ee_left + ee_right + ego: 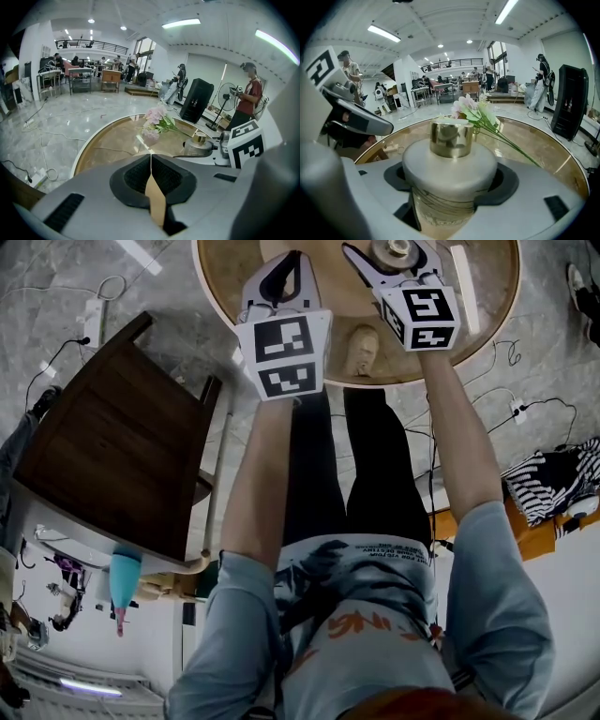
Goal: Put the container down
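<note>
The container [450, 164] is a cream jar with a gold cap [451, 136]. My right gripper [394, 259] is shut on its body, a dark pad [506, 180] pressing each side. It also shows in the left gripper view as the container [199, 145], low over the round wooden table [487, 296]; I cannot tell whether it touches the top. My left gripper [286, 268] sits beside it to the left, over the table's near edge. In its own view the left gripper [151, 161] is shut with nothing held.
A sprig of pink flowers [473, 110] lies on the table beyond the container. A dark wooden chair [122, 446] stands left of the person's legs. Cables [103, 287] trail on the marble floor. A black speaker [196, 105] and a standing person [246, 93] are behind the table.
</note>
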`<state>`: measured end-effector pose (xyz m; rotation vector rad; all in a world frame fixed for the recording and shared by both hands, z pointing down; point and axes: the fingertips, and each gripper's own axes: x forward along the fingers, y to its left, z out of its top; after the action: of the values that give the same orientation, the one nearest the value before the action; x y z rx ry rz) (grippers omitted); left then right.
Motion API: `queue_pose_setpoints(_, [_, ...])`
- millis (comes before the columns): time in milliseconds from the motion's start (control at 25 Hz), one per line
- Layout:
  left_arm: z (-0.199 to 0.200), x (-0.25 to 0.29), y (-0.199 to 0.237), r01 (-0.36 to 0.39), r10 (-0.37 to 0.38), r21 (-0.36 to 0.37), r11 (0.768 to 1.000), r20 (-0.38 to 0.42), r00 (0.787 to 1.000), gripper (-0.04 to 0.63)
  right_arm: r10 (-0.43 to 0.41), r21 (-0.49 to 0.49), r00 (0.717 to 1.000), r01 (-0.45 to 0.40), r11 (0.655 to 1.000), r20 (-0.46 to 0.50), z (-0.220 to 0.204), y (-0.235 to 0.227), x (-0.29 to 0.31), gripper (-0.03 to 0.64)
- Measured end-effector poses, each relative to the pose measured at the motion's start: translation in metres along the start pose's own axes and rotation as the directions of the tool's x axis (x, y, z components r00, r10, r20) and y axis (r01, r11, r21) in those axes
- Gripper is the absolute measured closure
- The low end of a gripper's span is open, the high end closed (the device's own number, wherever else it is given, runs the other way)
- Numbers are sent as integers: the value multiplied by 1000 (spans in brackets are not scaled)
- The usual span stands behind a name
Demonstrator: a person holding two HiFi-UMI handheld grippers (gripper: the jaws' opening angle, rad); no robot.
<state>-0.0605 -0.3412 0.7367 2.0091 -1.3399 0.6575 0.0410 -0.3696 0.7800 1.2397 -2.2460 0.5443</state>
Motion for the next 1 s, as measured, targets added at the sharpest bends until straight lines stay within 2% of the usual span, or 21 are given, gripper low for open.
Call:
queue_pose_setpoints(400, [-11, -5, -12, 1, -1, 12, 1000, -15, 1000, 563, 17, -26, 998, -19, 999, -62, -18, 8, -12, 233])
queue_pose_setpoints(720, [-9, -21, -30, -19, 19, 4, 1000, 17, 1000, 563, 51, -33, 998, -52, 998, -22, -8, 10, -54, 240])
queue_pose_setpoints(800, [-6, -28, -37, -23, 23, 4, 1000, 36, 999, 563, 54, -40, 999, -54, 998, -5, -5, 11, -69, 272])
queue_pose_setpoints(1000, [3, -53, -60, -36, 35, 12, 999, 79, 996, 563, 46, -33, 999, -46, 998, 20, 4, 12, -110, 427])
